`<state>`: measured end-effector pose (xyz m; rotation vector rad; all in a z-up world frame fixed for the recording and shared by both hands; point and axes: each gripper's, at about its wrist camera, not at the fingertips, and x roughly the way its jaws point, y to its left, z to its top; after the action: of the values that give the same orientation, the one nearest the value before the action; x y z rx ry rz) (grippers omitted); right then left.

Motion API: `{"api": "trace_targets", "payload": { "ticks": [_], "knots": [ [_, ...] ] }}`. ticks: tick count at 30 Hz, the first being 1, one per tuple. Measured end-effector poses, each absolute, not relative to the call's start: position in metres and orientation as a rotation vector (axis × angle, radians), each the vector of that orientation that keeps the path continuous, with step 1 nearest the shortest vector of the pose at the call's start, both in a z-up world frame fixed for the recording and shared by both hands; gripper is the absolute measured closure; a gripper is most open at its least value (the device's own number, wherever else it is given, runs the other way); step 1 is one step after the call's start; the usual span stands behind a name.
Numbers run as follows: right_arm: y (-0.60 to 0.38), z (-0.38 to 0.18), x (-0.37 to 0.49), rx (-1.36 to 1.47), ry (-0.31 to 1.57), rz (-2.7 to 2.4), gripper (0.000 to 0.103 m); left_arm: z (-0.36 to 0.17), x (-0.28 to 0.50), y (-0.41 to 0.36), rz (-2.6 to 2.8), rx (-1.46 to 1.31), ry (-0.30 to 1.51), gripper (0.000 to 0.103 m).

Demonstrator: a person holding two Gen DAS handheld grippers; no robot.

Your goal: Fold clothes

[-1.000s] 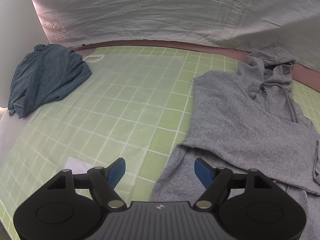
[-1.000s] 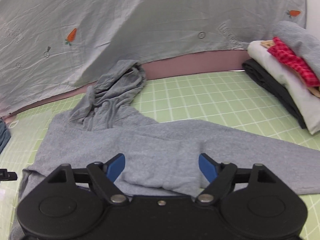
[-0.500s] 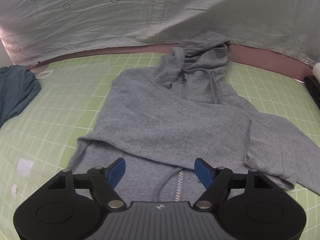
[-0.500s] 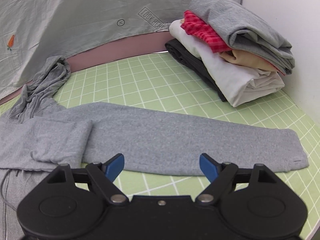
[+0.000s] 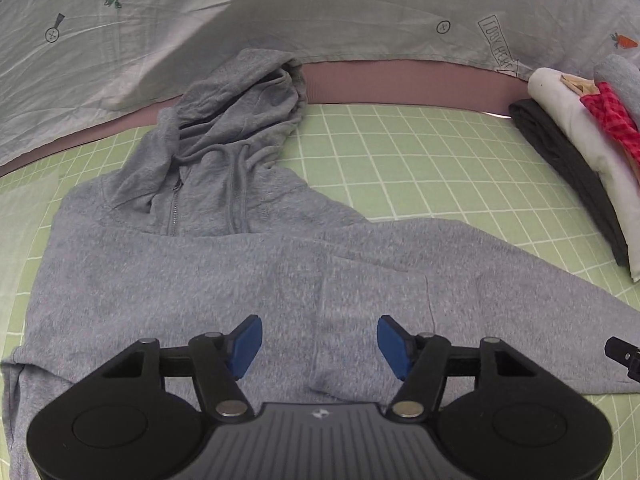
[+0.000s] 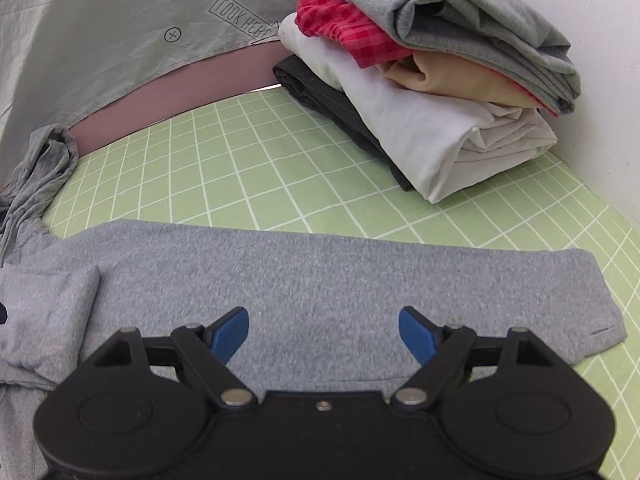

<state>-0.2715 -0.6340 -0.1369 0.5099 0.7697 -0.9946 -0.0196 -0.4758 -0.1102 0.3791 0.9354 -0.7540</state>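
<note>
A grey zip hoodie lies flat, front up, on the green grid mat, hood toward the back. One sleeve is folded across the chest. The other sleeve stretches out to the right, its cuff near the mat's right side. My left gripper is open and empty, hovering over the hoodie's chest. My right gripper is open and empty, hovering over the outstretched sleeve. A tip of the right gripper shows at the left wrist view's right edge.
A stack of folded clothes in black, white, tan, red check and grey sits at the back right by a white wall. A grey printed sheet hangs behind the mat. A pink strip runs along the mat's far edge.
Both views have swung to the right. The left gripper moved from the bare mat left of the hoodie to over its chest. The right gripper moved out along the sleeve toward the cuff. Both stayed open.
</note>
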Motion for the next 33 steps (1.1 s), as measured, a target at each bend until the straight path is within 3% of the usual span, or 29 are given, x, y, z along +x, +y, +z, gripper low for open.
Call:
{"api": "trace_targets", "payload": {
  "ticks": [3,6,8,12,23,27,33],
  "knots": [
    [-0.637,-0.144,-0.269,0.519,0.794,-0.988,0.020,-0.118,-0.014,-0.480,-0.767,0.365,0.973,0.041],
    [-0.639,-0.150,-0.267,0.523,0.813,-0.978,0.020,-0.123,-0.011,-0.479,-0.789,0.313,1.015,0.065],
    [-0.640,-0.153,-0.266,0.524,0.825,-0.973,0.020,-0.125,-0.012,-0.479,-0.794,0.310,1.018,0.089],
    [-0.640,-0.156,-0.263,0.511,0.844,-0.968,0.020,-0.122,-0.015,-0.478,-0.782,0.343,0.992,0.102],
    [-0.638,-0.157,-0.259,0.494,0.855,-0.961,0.017,-0.087,0.022,-0.426,-0.659,0.289,0.902,0.103],
    [-0.639,-0.159,-0.258,0.497,0.854,-0.964,0.014,-0.084,0.034,-0.420,-0.701,0.218,0.943,0.101],
    [-0.640,-0.160,-0.255,0.513,0.859,-0.976,0.010,-0.104,0.013,-0.456,-0.778,0.271,0.983,0.083]
  ]
}}
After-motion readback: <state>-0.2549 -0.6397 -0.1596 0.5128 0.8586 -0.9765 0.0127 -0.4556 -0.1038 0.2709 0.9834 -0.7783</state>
